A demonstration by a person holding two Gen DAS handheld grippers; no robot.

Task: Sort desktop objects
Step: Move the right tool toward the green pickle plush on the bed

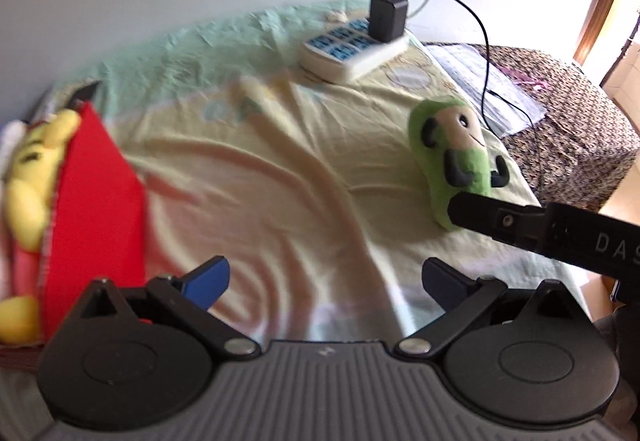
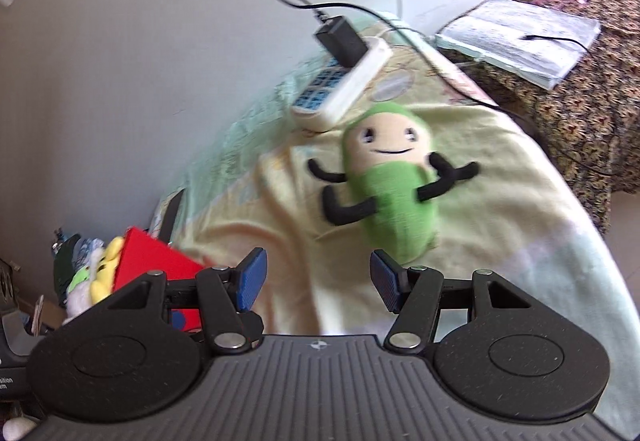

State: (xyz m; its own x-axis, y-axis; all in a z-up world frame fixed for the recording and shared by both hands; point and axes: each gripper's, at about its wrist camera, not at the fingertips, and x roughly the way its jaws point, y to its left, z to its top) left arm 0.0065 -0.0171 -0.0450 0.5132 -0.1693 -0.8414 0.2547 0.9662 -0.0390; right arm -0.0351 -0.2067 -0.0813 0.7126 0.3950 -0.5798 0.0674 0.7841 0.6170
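A green plush doll [image 2: 390,193] with a cream face and black limbs lies on the pale yellow cloth [image 2: 480,241]. My right gripper [image 2: 316,283] hangs just short of its lower end, blue pads open and nothing between them. In the left wrist view the same doll [image 1: 452,157] lies at the right, and a black finger of the right gripper [image 1: 492,217] reaches over its lower end. My left gripper [image 1: 326,279] is open over bare cloth [image 1: 260,181]. At the left a red box [image 1: 96,209] holds a yellow plush [image 1: 34,169].
A white power strip [image 1: 352,53] with a black adapter [image 1: 387,19] and trailing cables sits at the back by the wall. A patterned brown surface [image 1: 568,113] with a book or folder [image 2: 520,37] lies to the right. The red box [image 2: 156,261] and other clutter stand at the left.
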